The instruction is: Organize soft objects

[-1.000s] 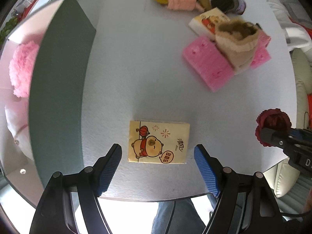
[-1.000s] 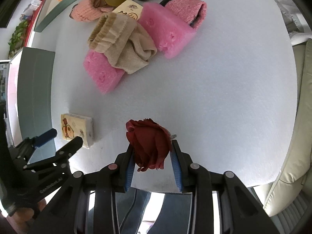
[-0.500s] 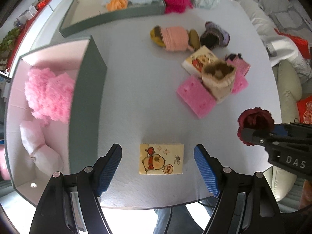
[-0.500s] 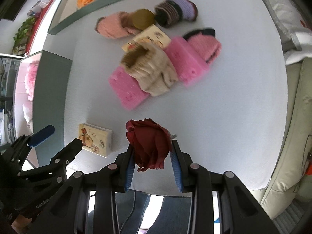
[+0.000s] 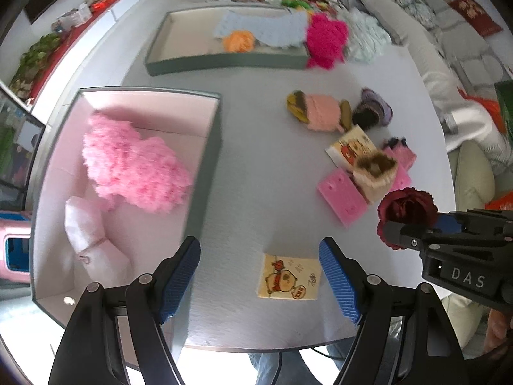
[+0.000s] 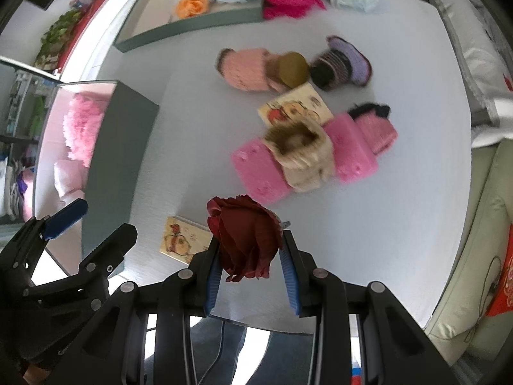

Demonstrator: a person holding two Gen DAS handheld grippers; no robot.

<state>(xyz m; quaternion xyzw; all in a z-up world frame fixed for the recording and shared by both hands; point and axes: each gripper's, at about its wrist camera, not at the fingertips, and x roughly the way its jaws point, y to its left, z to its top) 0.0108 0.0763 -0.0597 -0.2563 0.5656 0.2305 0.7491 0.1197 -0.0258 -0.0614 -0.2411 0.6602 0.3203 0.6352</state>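
My right gripper [image 6: 251, 252] is shut on a dark red cloth rose [image 6: 245, 239], held above the table; the rose [image 5: 405, 213] also shows at the right of the left wrist view. My left gripper [image 5: 259, 276] hangs open and empty above the table's near edge, with a yellow cartoon tissue pack [image 5: 290, 277] lying flat below, nearer its right finger. Farther back lie pink sponges [image 6: 259, 171], a beige fuzzy sock [image 6: 299, 152], a second tissue pack [image 6: 295, 107], and knitted socks [image 6: 245, 69].
A grey box with pink lining [image 5: 211, 147] at the left holds a fluffy pink piece [image 5: 134, 165] and pale pouches. A long grey tray [image 5: 224, 64] at the back holds an orange flower and blue cloth, with a magenta fluffy piece [image 5: 325, 43] beside it. A sofa lies to the right.
Both grippers have risen from the table, so more of the scene shows: the pink-lined box and back tray came into view. The rose stays gripped; the tissue pack stays on the table.
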